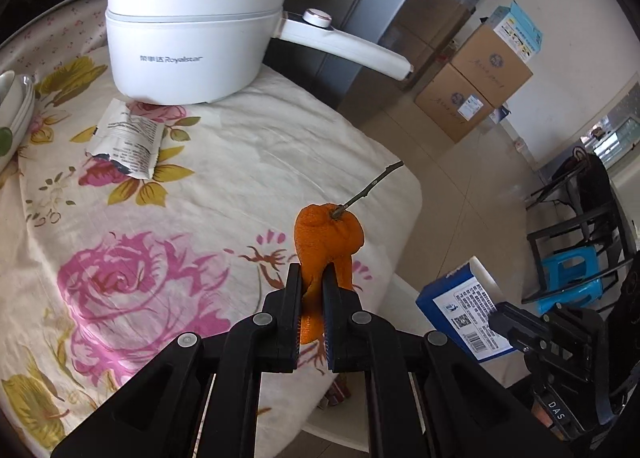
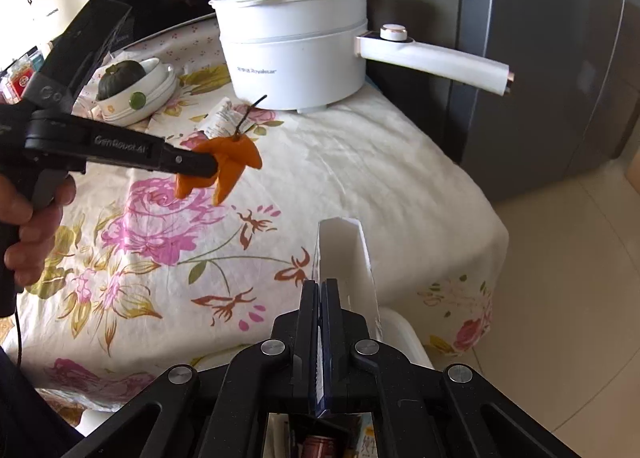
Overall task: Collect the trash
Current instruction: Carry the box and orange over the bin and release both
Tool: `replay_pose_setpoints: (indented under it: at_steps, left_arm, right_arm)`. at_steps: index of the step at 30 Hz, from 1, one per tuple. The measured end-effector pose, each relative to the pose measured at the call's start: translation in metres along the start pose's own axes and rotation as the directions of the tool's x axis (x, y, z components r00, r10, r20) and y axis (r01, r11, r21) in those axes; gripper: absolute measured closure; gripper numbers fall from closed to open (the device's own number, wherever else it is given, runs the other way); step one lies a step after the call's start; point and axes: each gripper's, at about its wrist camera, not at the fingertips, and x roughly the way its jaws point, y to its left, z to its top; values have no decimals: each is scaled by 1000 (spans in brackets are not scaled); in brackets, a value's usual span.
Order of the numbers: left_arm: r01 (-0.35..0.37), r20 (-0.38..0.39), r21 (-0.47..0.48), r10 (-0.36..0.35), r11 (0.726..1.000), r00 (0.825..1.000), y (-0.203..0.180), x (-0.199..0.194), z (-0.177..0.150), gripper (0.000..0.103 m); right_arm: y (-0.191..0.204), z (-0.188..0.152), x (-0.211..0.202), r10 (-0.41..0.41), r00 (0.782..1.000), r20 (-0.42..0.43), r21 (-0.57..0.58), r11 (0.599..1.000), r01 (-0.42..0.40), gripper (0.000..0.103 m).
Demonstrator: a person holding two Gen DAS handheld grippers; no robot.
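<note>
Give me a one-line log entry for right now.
left gripper: shut on orange peel, lifted off table | right gripper: shut on blue box | wrapper: on tablecloth by pot

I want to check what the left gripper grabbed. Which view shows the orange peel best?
The right wrist view: the orange peel hangs side-on in the left gripper, its lobes and stem clear above the tablecloth. The left wrist view shows the peel close up, with its lower part hidden between the fingers.

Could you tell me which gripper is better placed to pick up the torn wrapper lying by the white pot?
Probably left, after dropping its load. The left gripper holds orange peel above the table nearer the wrapper; the right gripper is clamped on the blue box off the table's edge.
</note>
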Motion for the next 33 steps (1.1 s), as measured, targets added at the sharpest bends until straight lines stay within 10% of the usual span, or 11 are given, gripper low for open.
replay_pose_setpoints:
  at_steps: [9,24,33]
  left_arm:
    - [63,-111,135,-48,989,993,-71,9,-66,94]
    - [55,-272,114,-22,992,962,-86,56,-100,81]
    - [38,-252,85,-16,996,968,-73,53,-90,73]
  right_arm:
    - [8,-29,-27,-13,1000,15,-5,1000,13,103]
    - [9,-52,-6,-75,995,-68,0,997,75,102]
    - [-8,-52,14,-104,988,-111,72,991,112,65]
